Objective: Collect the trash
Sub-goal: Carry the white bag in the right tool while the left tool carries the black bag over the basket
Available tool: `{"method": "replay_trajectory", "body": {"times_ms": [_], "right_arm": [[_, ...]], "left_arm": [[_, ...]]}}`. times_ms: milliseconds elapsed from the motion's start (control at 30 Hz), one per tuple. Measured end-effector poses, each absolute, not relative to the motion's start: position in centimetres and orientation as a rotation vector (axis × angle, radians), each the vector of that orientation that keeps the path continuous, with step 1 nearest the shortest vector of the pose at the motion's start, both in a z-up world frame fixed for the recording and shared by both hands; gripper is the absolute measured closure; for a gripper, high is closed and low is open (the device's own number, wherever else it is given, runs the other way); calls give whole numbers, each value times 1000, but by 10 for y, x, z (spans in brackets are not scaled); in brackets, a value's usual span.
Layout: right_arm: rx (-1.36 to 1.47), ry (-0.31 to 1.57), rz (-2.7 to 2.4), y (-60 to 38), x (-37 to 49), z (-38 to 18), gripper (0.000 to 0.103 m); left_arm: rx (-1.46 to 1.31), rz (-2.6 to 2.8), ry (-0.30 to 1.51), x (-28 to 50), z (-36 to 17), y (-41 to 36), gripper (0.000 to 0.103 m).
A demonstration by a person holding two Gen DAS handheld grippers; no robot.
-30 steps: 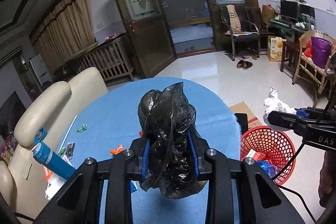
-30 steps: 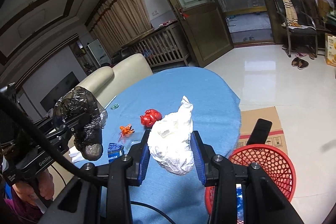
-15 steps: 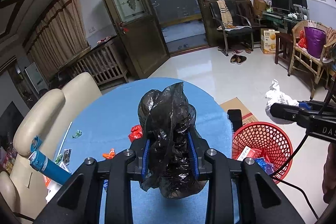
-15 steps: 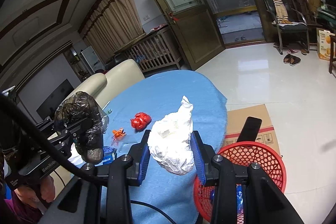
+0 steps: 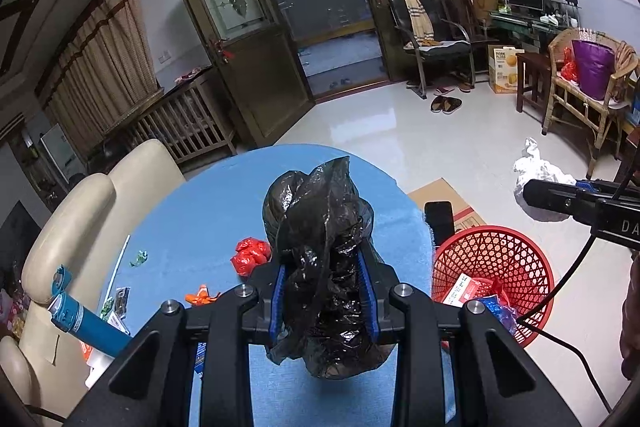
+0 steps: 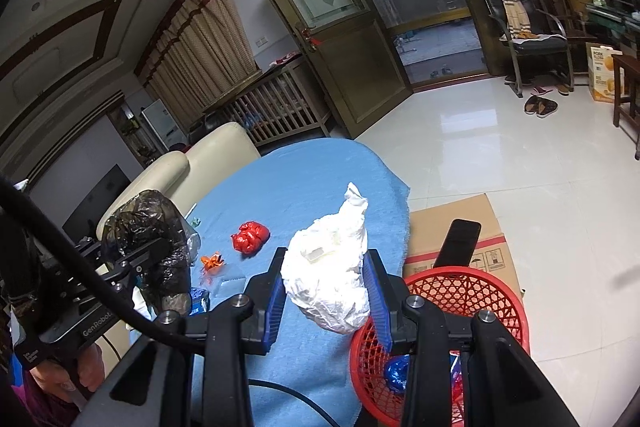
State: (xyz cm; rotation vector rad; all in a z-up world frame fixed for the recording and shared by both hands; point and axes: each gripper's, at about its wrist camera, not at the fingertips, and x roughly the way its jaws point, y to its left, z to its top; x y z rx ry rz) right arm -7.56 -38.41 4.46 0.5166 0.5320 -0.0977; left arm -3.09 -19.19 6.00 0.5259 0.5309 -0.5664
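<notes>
Left gripper [image 5: 323,301] is clamped on a black bag [image 5: 320,251], right gripper [image 6: 329,293] squeezing a white wad [image 6: 332,279], both beside the red basket [image 6: 460,291].

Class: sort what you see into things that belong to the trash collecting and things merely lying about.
Job: crumpled black plastic bag; crumpled white paper wad; red mesh plastic basket; red crumpled wrapper.

Lying about: brown slippers; flat cardboard box; cream sofa.
</notes>
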Motion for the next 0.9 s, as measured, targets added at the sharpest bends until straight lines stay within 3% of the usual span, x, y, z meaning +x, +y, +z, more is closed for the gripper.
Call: {"method": "replay_trajectory", "body": {"times_ms": [900], "right_arm": [[561,541,-135,-403,-88,35,63]], "left_arm": [[569,-596,557,-32,51,-210,70]]}}
